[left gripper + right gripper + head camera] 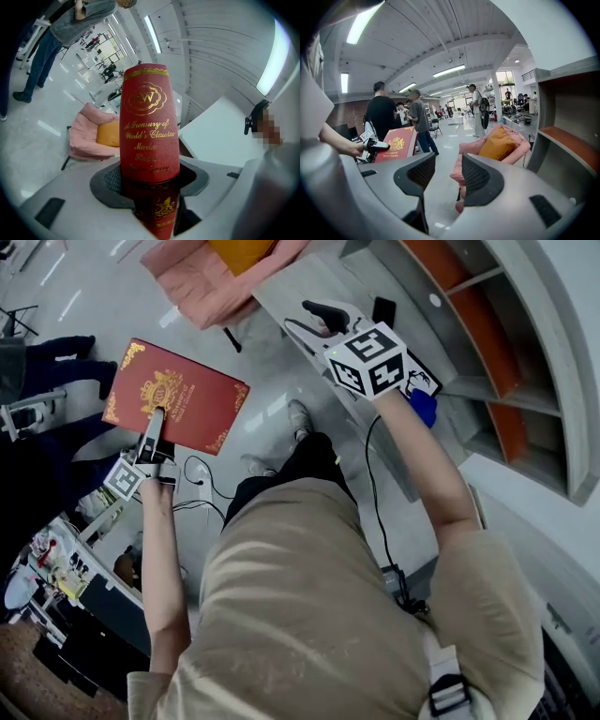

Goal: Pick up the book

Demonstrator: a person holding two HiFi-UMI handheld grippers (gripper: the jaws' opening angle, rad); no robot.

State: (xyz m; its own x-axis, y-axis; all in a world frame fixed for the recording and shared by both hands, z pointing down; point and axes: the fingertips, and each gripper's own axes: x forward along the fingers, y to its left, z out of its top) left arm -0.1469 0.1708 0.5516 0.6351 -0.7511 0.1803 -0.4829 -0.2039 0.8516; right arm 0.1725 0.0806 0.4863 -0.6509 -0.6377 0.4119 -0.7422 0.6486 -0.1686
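The red hardback book (175, 397) is held clear of any surface, clamped in the left gripper (155, 423), the right gripper (443, 176) is kept empty with its jaws apart, and the pick-up is judged essentially done.

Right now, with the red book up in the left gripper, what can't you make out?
- Red book: in the left gripper view the spine's lowest gilt line is in shadow, and its foot sinks between the jaws.
- Left gripper: the head view shows one finger on the cover; the book hides the other.
- Pink chair: in the right gripper view the right gripper, open and empty, covers most of its base.
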